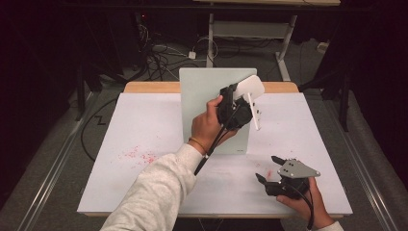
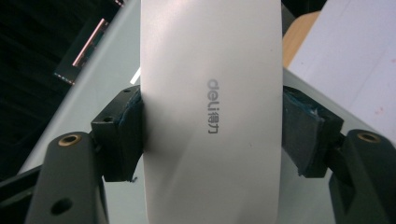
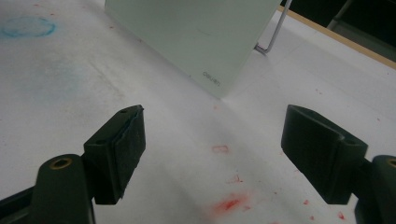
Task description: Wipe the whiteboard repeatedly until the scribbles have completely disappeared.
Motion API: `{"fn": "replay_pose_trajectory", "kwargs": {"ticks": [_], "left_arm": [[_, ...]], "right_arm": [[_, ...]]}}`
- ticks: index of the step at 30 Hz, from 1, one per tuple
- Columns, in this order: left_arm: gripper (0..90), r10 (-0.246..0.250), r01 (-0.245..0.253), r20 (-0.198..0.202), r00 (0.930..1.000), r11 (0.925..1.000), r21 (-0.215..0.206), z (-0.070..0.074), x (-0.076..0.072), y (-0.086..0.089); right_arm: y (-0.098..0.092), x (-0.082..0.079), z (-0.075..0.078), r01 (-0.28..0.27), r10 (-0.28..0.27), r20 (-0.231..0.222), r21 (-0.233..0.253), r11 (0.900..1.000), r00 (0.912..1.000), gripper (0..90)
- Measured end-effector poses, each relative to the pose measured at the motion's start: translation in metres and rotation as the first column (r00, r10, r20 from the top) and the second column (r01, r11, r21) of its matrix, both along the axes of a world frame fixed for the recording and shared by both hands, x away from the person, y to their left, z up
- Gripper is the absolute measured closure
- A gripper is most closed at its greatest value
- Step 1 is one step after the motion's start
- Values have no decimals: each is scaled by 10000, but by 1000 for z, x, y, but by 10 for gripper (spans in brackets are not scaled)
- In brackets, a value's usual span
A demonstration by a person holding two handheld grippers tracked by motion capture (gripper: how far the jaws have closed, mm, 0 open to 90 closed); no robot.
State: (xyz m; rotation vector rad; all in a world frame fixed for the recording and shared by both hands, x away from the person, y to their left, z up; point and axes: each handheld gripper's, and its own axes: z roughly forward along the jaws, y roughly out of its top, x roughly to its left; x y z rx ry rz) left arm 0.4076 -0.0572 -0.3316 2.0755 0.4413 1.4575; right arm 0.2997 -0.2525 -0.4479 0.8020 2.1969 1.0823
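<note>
Left gripper (image 1: 240, 98) is clenched on a white oval eraser (image 1: 250, 87); in the left gripper view both pads press the long edges of the eraser (image 2: 210, 112), one on each side, and grey "deli" lettering runs along its smooth face. In the high view the eraser is held up off the desk, at the upper right corner of a pale green-white board (image 1: 204, 91) that stands upright near the middle of the desk, its lower edge resting on the white desk cover (image 1: 144, 130). Whether the eraser touches the board face cannot be told from these views. A thin white support leg (image 1: 253, 113) slants down beside the board's right edge. The person's left hand (image 1: 207, 126) wraps the gripper body, a light grey sleeve (image 1: 154, 192) runs back to the bottom edge, and the black cable trails down along the wrist. Right gripper (image 1: 268, 168) sits low at the near right of the desk, well apart from the board, released: in the right gripper view (image 3: 212, 149) the jaws stand wide with bare desk cover between them. Ahead of those jaws lies the board's lower corner (image 3: 205, 42) with small lettering, and a thin wire foot (image 3: 273, 35) behind it. Red marker smudges (image 3: 229, 203) speckle the cover near the right gripper; a faint blue ring (image 3: 28, 27) sits farther off. More red flecks (image 1: 139, 155) lie on the left part of the desk. A wooden desk edge (image 1: 149, 87) shows behind the cover.
</note>
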Motion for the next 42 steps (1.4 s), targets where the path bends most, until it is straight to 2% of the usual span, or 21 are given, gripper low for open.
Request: {"fn": "replay_pose_trajectory", "kwargs": {"ticks": [3,6,9,14,16,19,23,24,26,30,31,32,36,37,38,40,41,42], "left_arm": [[290,141,-142,228,9996,9999,48,4,2,-7],[291,218,-226,419,9989,9996,191,1,1,-13],[291,58,-82,413,9991,9983,581,-7,-2,-17],[290,-116,109,125,9999,9983,573,-15,-6,-13],[291,-181,185,-189,9997,9996,192,-12,-5,-6],[291,-55,32,-414,9991,9984,-564,-3,-3,12],[290,286,-333,-442,9986,9933,-1104,0,-2,38],[290,342,-388,-429,9985,9930,-1118,-2,-3,43],[290,609,-628,-246,9978,9943,-856,-11,-6,49],[290,829,-832,-74,9965,9932,-813,-36,-14,63],[290,829,-832,-74,9965,9932,-813,-36,-14,63],[290,944,-946,-68,9955,9912,-929,-42,-16,64],[290,920,-930,-147,9957,9907,-993,-38,-15,60],[290,839,-831,82,9964,9939,-725,-34,-13,52],[290,839,-831,82,9964,9939,-725,-34,-13,52],[290,739,-731,104,9972,9955,-602,-33,-12,41],[290,643,-633,181,9978,9967,-503,-31,-11,29],[291,643,-633,181,9978,9967,-503,-31,-11,29]], "right_arm": [[0,0,-1,-53,54,25,-79,10000,10000,229],[-1,0,-1,-9,9,-22,-56,10000,10000,228],[-1,1,-2,-36,35,-42,-49,10000,10000,228],[-1,1,-2,5,-5,-55,-54,10000,10000,228],[-1,1,-2,31,-32,-74,-60,10000,10000,228],[-1,1,-2,-13,12,-50,-78,10000,10000,228],[-2,1,-2,26,-26,-48,-1,10000,10000,228],[-2,1,-2,26,-26,-48,-1,10000,10000,228],[-2,2,-2,40,-40,-81,-16,10000,10000,228],[0,1,-2,23,-24,-47,-72,10000,10000,228],[0,1,-2,23,-24,-81,-106,9999,10000,228],[0,2,-2,-19,18,-23,-172,9998,10000,228],[1,2,-3,-20,18,-100,-159,9999,9999,228],[2,2,-3,-16,15,-91,-135,9999,10000,228],[2,2,-3,-22,20,-87,-147,9999,10000,228],[2,3,-4,28,-31,-202,-135,9999,9998,228],[2,3,-5,13,-16,-200,-154,9999,9998,229],[2,4,-5,-58,54,-199,-210,9998,9998,229]]}}
